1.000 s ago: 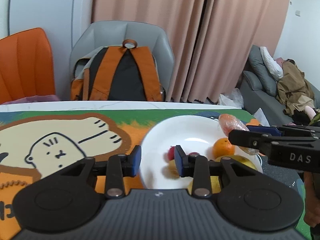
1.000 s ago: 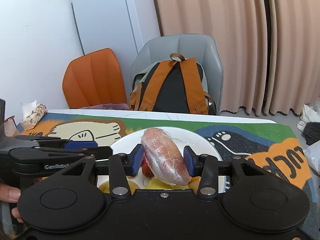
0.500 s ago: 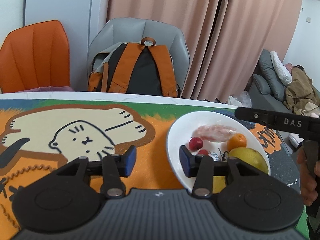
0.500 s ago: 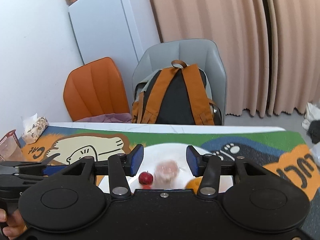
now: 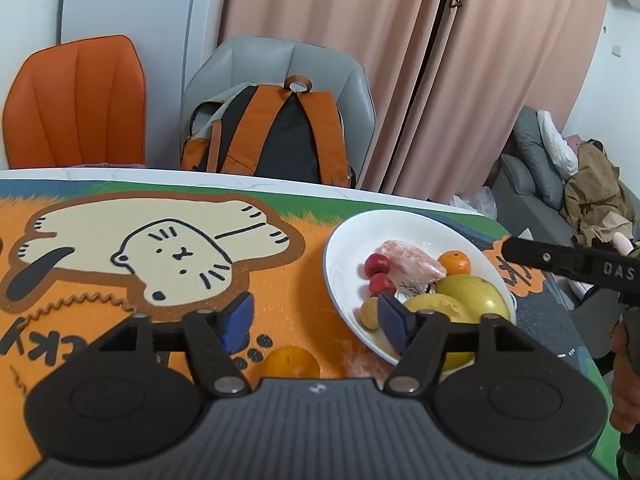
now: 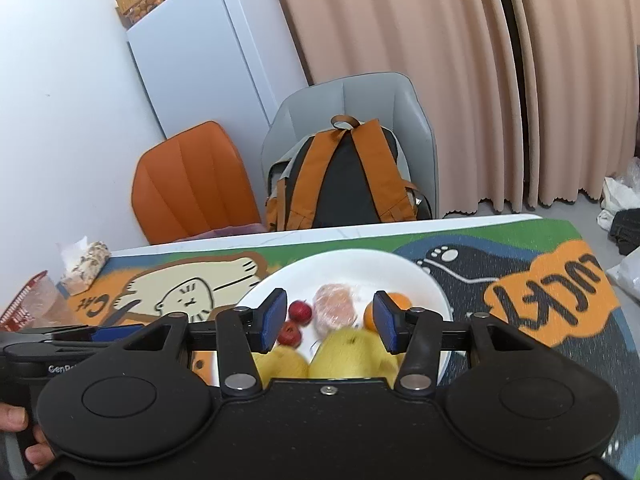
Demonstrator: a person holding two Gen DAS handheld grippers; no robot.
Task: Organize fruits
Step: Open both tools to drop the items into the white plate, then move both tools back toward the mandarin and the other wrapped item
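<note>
Right, we are holding both grippers over the table [image 5: 280, 190], which is wearing a printed mat with a cartoon cat [image 5: 172, 256]. The left gripper [image 5: 314, 320] is hanging with its jaws apart and nothing between them; they have just been opening. An orange round fruit [image 5: 291, 362] is sitting on the mat just beside the round white ceramic plate [image 5: 340, 240], right under those jaws. The right gripper [image 6: 329, 320] is also standing with jaws apart and empty, having just been opening, above the plate's near half. On the plate we are seeing a pink plastic-wrapped fruit [image 6: 335, 309] lying in the middle, two small red fruits [image 6: 300, 311] to its left, a small orange [image 6: 394, 304] to its right, and big yellow-green fruits [image 6: 352, 354] at the near rim. The wrapped fruit is touching the small red ones in the left wrist view. A hand [image 6: 18, 432] is gripping the left handle.
</note>
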